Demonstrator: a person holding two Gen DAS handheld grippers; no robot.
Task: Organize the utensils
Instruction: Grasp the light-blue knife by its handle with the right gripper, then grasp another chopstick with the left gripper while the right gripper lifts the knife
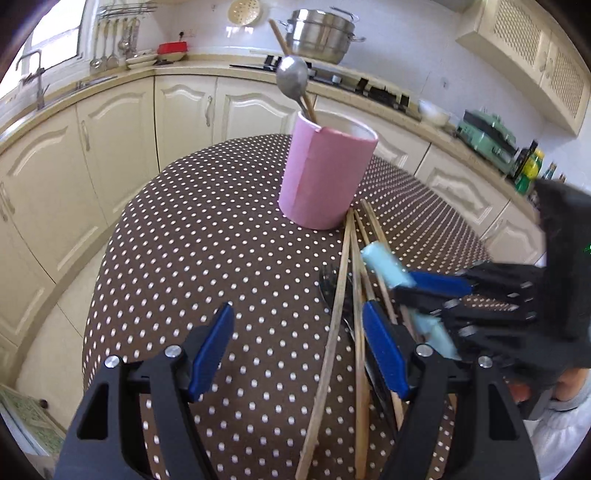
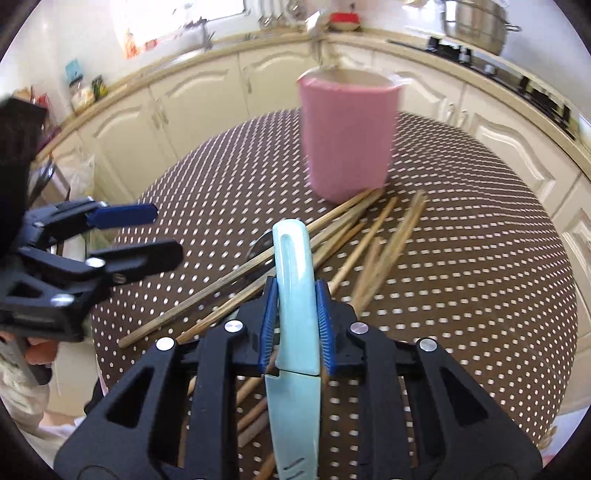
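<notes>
A pink cylindrical holder [image 1: 325, 173] stands on the dotted table [image 1: 207, 236], holding a metal spoon [image 1: 292, 78] and a wooden stick. It also shows in the right wrist view [image 2: 347, 136]. Several wooden chopsticks [image 1: 338, 291] and a dark fork [image 1: 329, 284] lie in front of it. My right gripper [image 2: 295, 291] is shut on a light blue knife [image 2: 295, 280], handle pointing forward, blade toward the camera. In the left wrist view the right gripper [image 1: 406, 291] holds the knife [image 1: 384, 266] above the chopsticks. My left gripper [image 1: 299, 339] is open and empty over the table.
Cream kitchen cabinets [image 1: 110, 129] and a counter curve around the table. A steel pot [image 1: 321, 35] sits on the stove, a green appliance [image 1: 487, 136] on the right counter. The left gripper [image 2: 129, 236] shows at left in the right wrist view.
</notes>
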